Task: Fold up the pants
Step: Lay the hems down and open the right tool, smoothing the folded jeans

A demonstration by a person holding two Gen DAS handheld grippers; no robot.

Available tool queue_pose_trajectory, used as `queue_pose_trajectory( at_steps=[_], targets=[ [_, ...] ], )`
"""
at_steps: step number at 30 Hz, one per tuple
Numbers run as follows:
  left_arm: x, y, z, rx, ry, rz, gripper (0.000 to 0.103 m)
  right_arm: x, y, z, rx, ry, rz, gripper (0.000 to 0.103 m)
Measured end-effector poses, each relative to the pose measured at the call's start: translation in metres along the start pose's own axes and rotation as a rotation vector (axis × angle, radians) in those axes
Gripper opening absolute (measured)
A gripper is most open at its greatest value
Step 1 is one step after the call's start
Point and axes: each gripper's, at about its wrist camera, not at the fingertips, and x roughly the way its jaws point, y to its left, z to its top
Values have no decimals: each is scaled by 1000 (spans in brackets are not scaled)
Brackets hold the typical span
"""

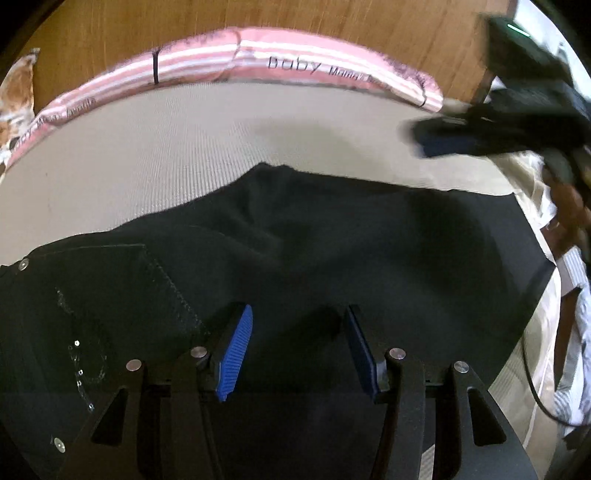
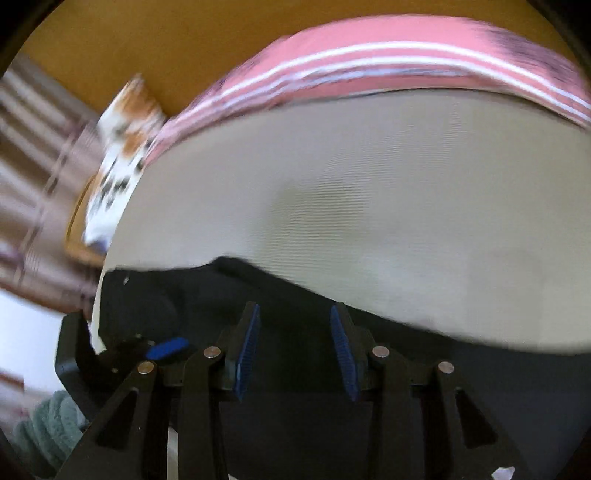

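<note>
Black pants [image 1: 295,236] lie spread on a beige bed sheet [image 1: 147,147], back pocket with studs at the left. My left gripper [image 1: 297,325] is open and empty, just above the pants' middle. My right gripper [image 1: 461,136] shows blurred at the upper right of the left wrist view, above the pants' far right edge. In the right wrist view the right gripper [image 2: 295,325] is open and empty over the black pants [image 2: 288,295], near their far edge. The left gripper [image 2: 166,349] shows at the lower left there.
A pink striped pillow [image 1: 295,55] lies along the far side of the bed against a wooden headboard [image 1: 258,18]; it also shows in the right wrist view [image 2: 406,55]. A patterned cloth [image 2: 122,147] lies at the bed's left corner. A cable [image 1: 532,384] hangs at the right.
</note>
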Motion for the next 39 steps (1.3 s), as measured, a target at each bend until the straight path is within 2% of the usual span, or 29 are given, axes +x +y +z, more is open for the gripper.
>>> queue_pose_trajectory(
  at_steps=[4, 7, 10, 11, 12, 13, 19, 24, 27, 28, 32, 35, 39],
  targets=[
    [-3, 3, -5, -1, -1, -18, 53, 48, 23, 22, -74, 101, 57, 38],
    [-5, 9, -5, -31, 0, -51, 53, 75, 32, 31, -112, 159, 81, 47],
    [-5, 13, -6, -43, -4, -68, 53, 91, 36, 36, -128, 196, 113, 47],
    [-5, 13, -6, -43, -4, -70, 53, 94, 37, 37, -125, 209, 142, 44],
    [-6, 12, -5, -44, -3, -71, 53, 94, 37, 39, -127, 206, 164, 36],
    [-6, 12, -6, -45, -3, -72, 53, 94, 40, 41, -132, 197, 178, 8],
    [-9, 13, -12, -59, -16, -71, 53, 102, 48, 50, -170, 135, 64, 5],
    [-8, 10, -11, -40, -12, -48, 53, 102, 46, 48, -160, 110, 57, 5],
    [-11, 14, -3, -71, 0, -63, 53, 94, 52, 48, -166, 94, 23, 22],
    [-15, 15, -2, -89, -7, -55, 53, 85, 52, 48, -158, 68, 16, 33],
    [-45, 28, 17, -82, -111, 24, 53, 36, 46, 41, -143, -39, -9, 33],
    [-55, 44, 31, -92, -155, 83, 53, 5, 30, 24, -114, -78, -50, 33],
    [-40, 75, 37, -170, -114, 122, 53, -18, 5, -6, -75, -79, -117, 33]
  ],
)
